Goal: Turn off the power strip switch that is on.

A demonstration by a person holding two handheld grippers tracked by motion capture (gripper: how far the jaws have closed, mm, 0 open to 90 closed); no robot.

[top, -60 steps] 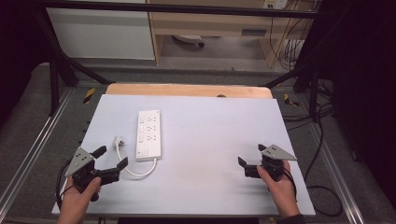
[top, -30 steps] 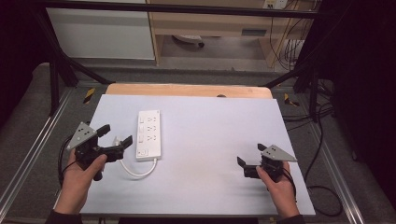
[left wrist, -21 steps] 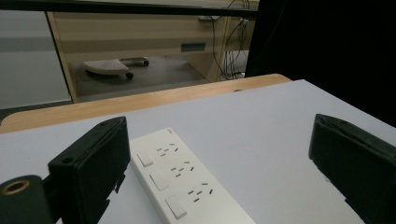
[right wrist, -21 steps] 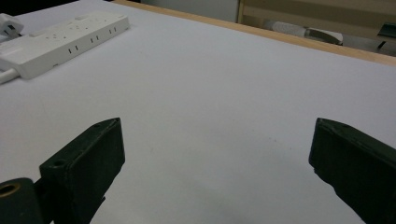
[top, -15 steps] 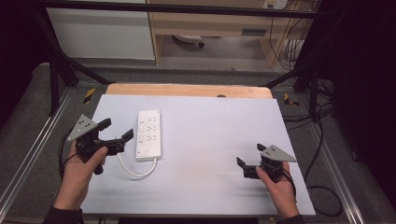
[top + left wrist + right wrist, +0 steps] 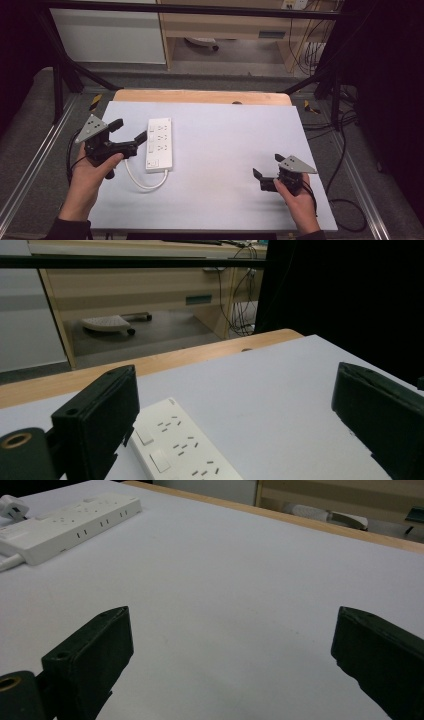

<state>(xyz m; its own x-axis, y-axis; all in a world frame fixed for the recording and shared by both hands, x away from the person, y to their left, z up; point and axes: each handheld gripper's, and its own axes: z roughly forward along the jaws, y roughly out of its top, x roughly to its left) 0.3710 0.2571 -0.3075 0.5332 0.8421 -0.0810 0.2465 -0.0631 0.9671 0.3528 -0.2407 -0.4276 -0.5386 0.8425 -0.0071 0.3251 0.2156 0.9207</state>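
A white power strip (image 6: 159, 142) lies lengthwise on the left half of the white table (image 6: 225, 125). Its white cable (image 6: 141, 182) loops from its near end. My left gripper (image 6: 131, 129) hovers open just left of the strip, jaws pointing at its side. In the left gripper view the strip (image 6: 185, 450) lies low between the wide-apart jaws of the left gripper (image 6: 235, 425). My right gripper (image 6: 267, 166) rests open at the near right, with nothing between its jaws. In the right gripper view, the right gripper (image 6: 232, 665) faces the strip (image 6: 75, 522) and its plug (image 6: 12, 507) far off.
A wooden strip (image 6: 200, 96) borders the table's far edge. Metal rails (image 6: 30, 165) run along both sides. Beyond stand a wooden desk (image 6: 240, 25), cables (image 6: 310, 55) and a dark curtain (image 6: 380, 75) at the right.
My left gripper has moved away from the near left corner, forward and slightly right, up beside the power strip. The right gripper has stayed put.
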